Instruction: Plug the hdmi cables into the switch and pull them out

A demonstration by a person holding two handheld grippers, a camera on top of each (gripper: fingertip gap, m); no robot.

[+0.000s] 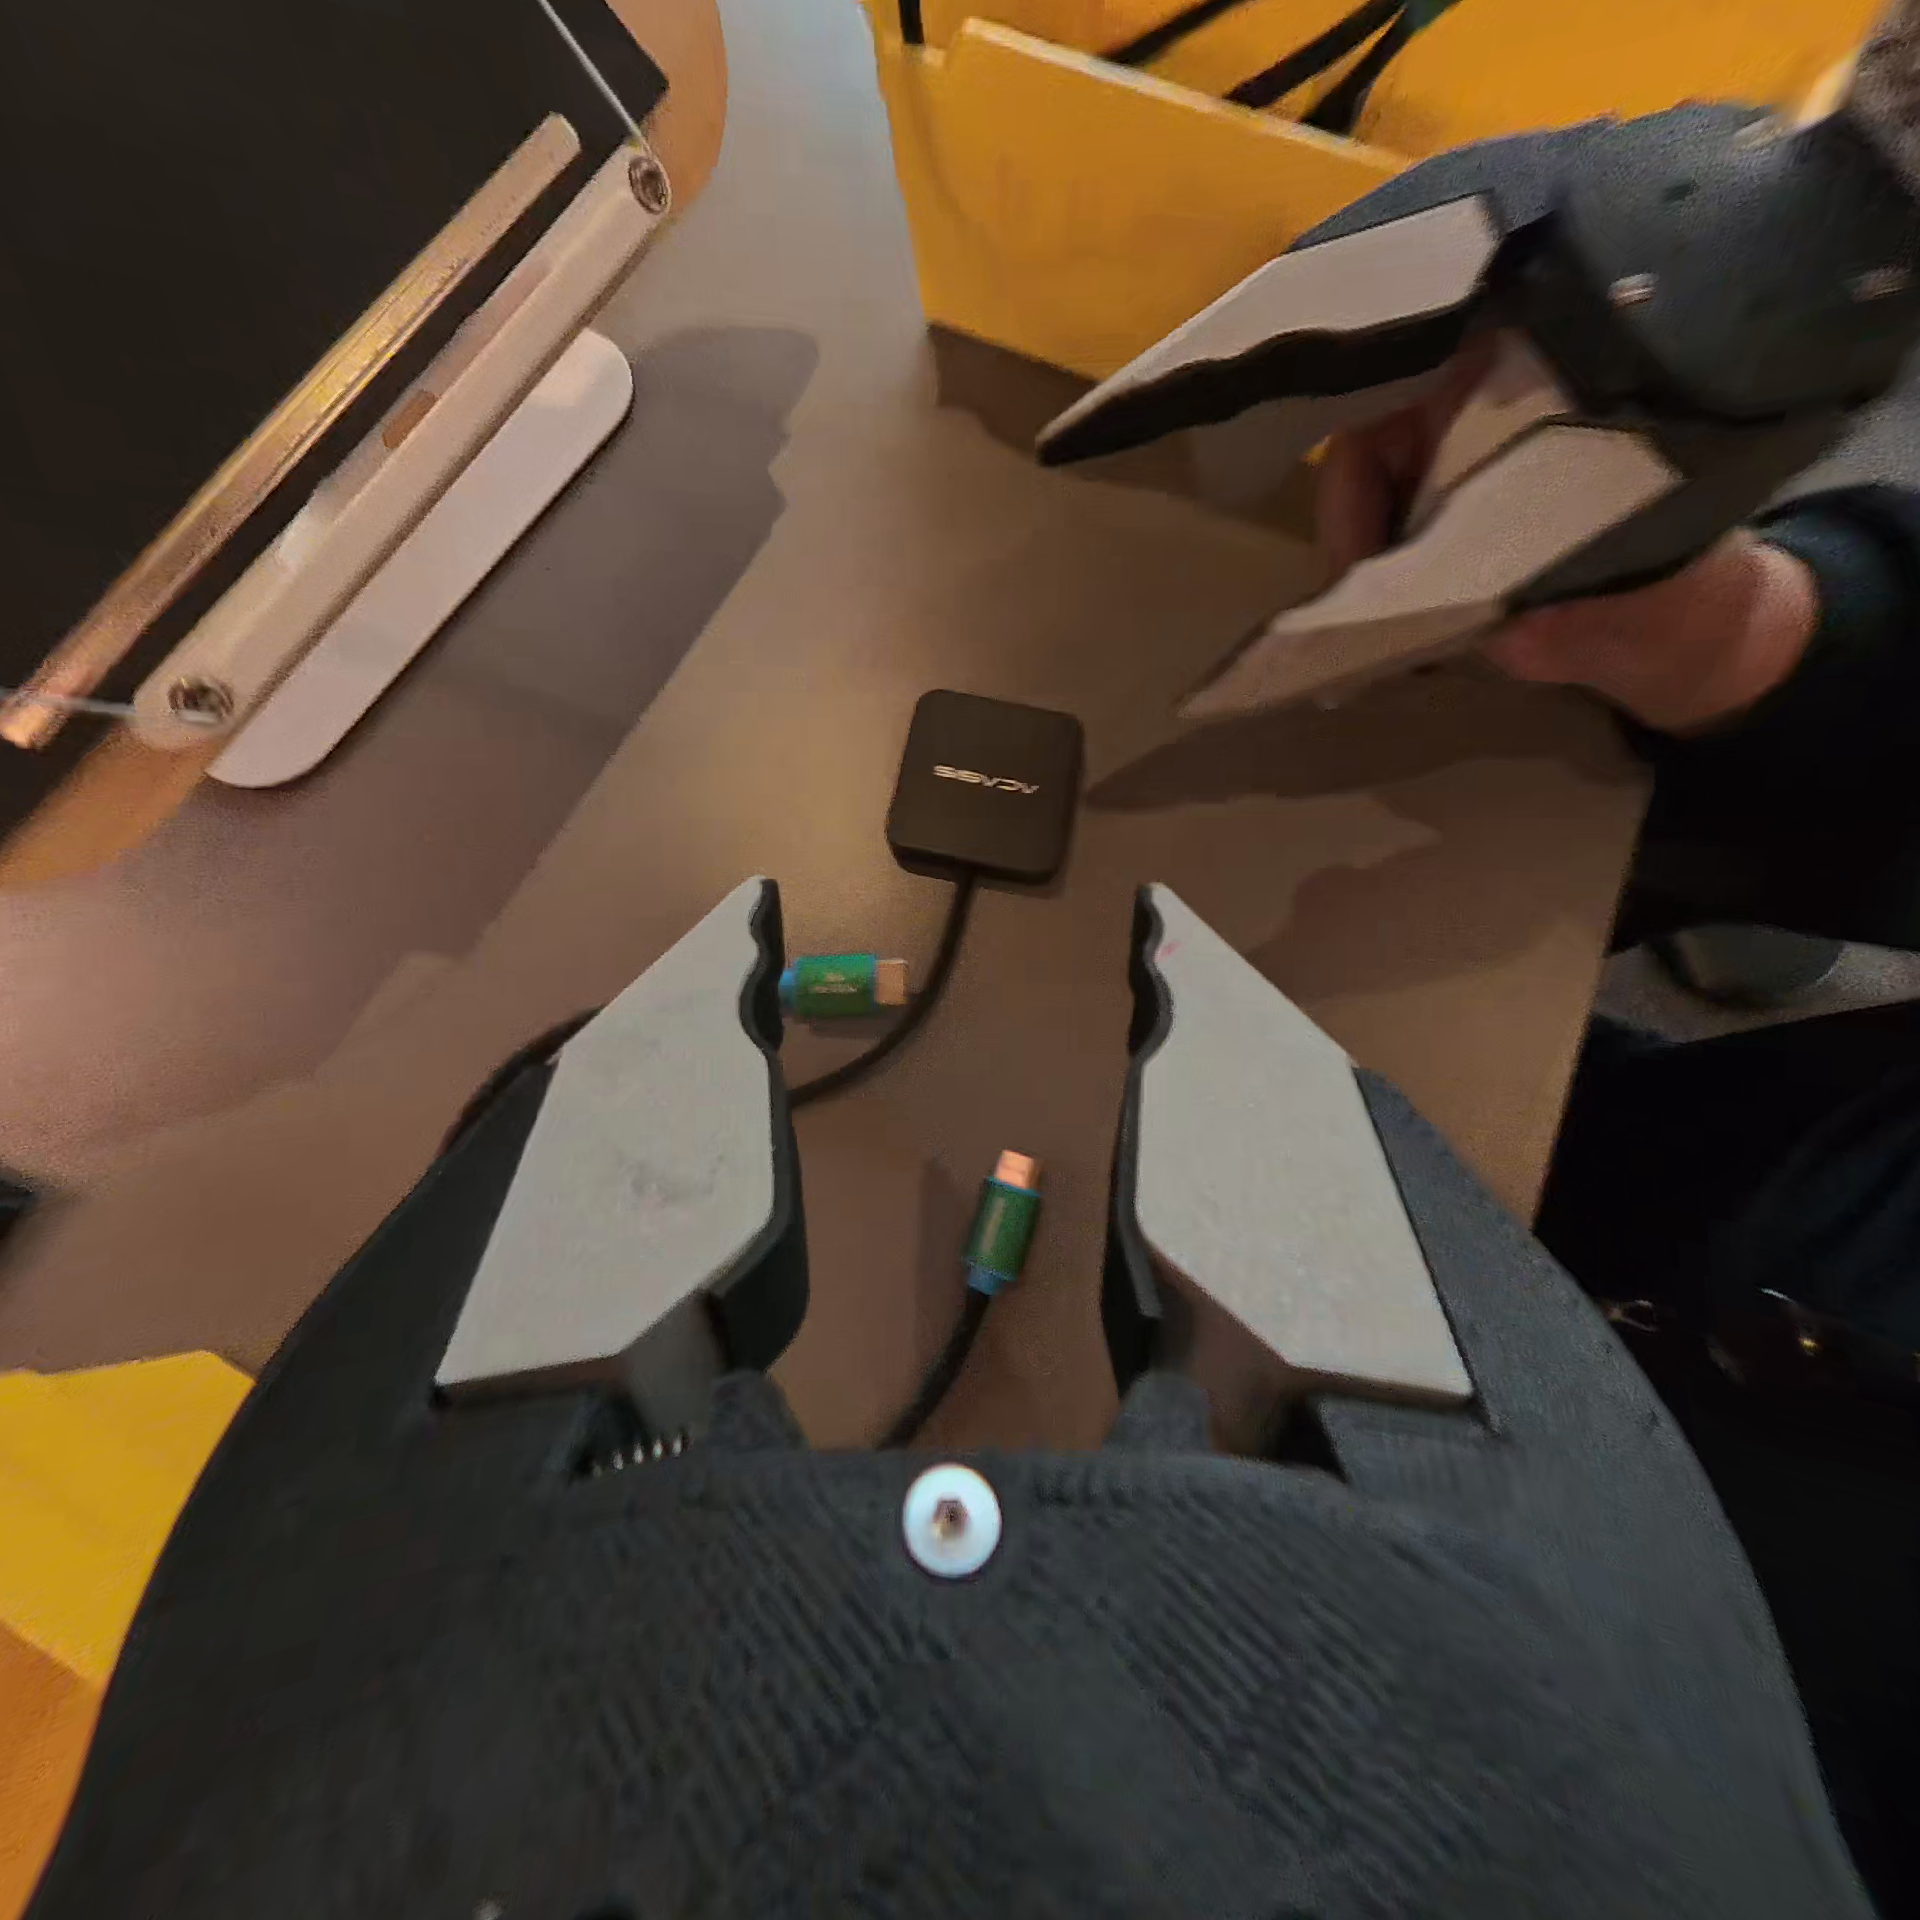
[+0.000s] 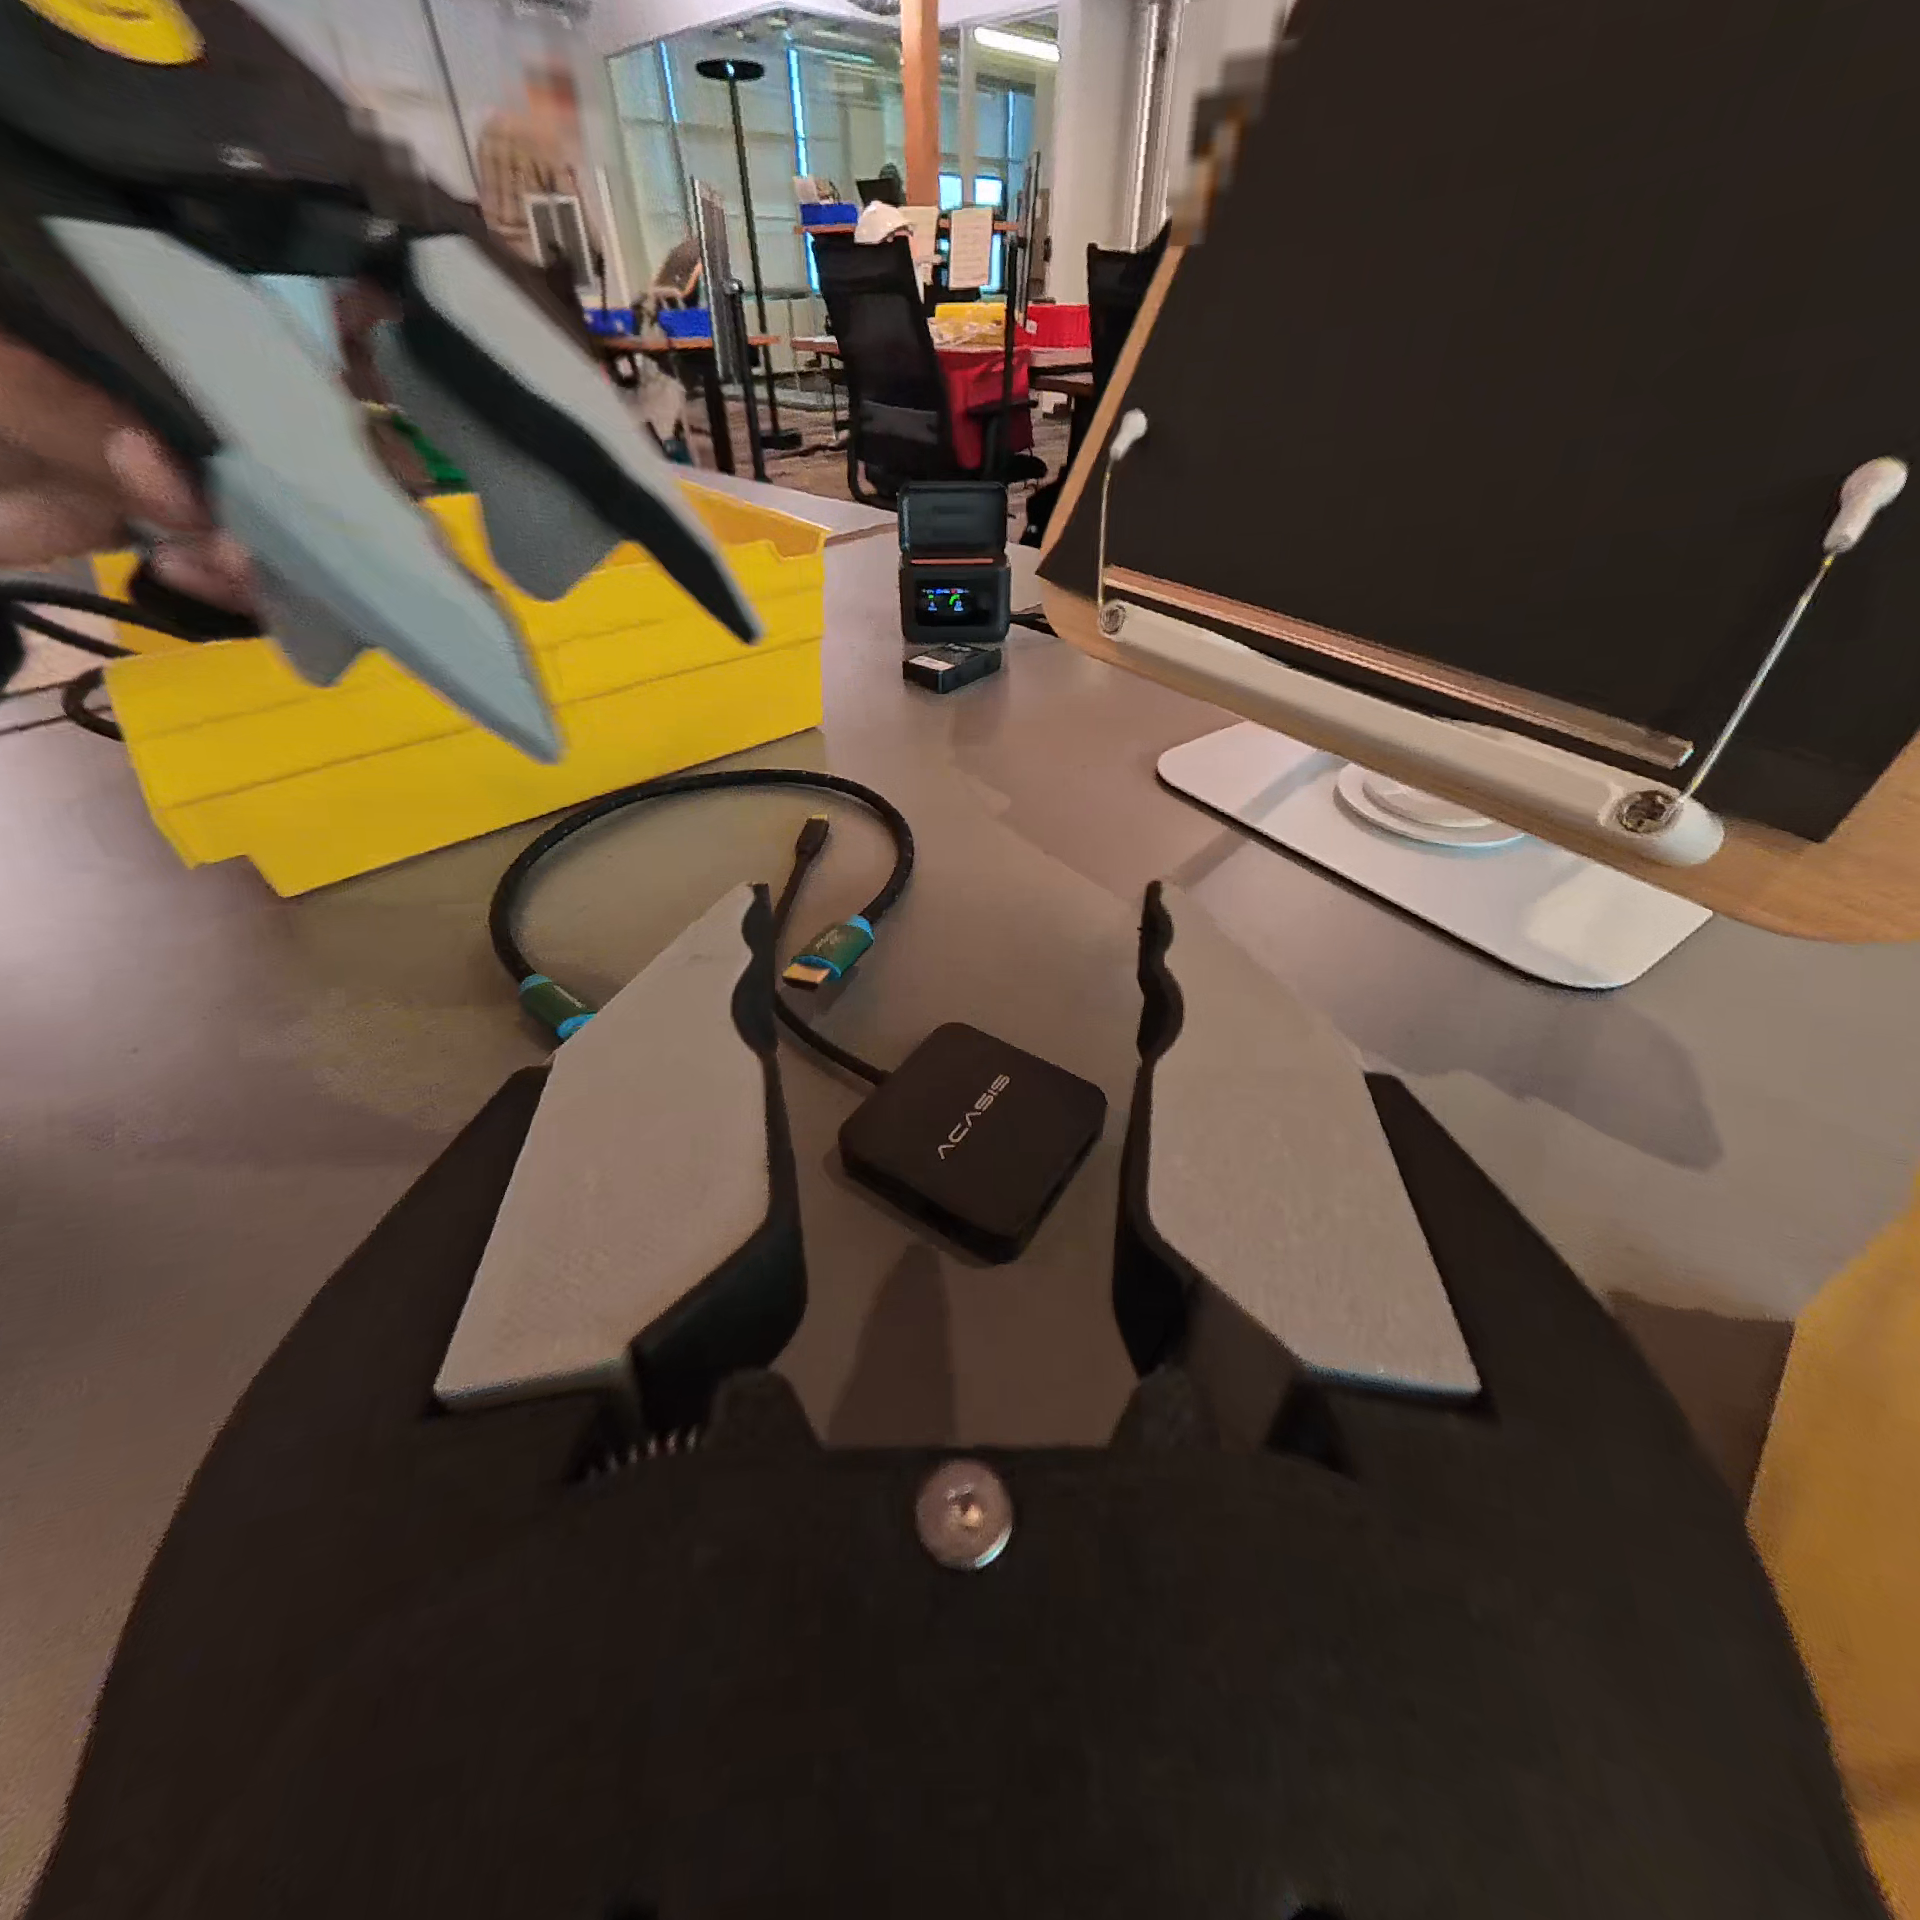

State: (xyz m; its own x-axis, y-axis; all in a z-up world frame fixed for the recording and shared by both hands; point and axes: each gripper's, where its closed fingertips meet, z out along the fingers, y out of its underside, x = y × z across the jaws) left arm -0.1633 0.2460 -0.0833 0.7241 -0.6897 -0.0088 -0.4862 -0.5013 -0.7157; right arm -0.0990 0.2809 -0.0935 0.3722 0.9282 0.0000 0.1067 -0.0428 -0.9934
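A flat black square switch (image 1: 985,787) lies on the grey-brown table with a thin black lead running from it. Two green HDMI plugs (image 1: 842,985) (image 1: 1003,1221) of a braided black cable lie loose beside it, neither plugged in. My left gripper (image 1: 956,935) is open and empty above the plugs. My right gripper (image 1: 1122,577) is open and hovers at the upper right. In the right wrist view, my right gripper (image 2: 954,925) is open over the switch (image 2: 971,1138). The plugs (image 2: 826,956) (image 2: 556,1008) lie beyond it, and the left gripper (image 2: 644,686) is blurred at upper left.
A yellow bin (image 2: 468,748) with cables stands at the left behind the cable loop (image 2: 707,790). A dark board on a white stand (image 2: 1434,852) fills the right. A small black device with a lit screen (image 2: 951,592) sits at the back. The table edge (image 1: 1558,1143) runs along the right. Between my right fingertips and the switch (image 2: 971,1138) there is roughly 9 centimeters. It turns up in the left wrist view (image 1: 1009,768) as well.
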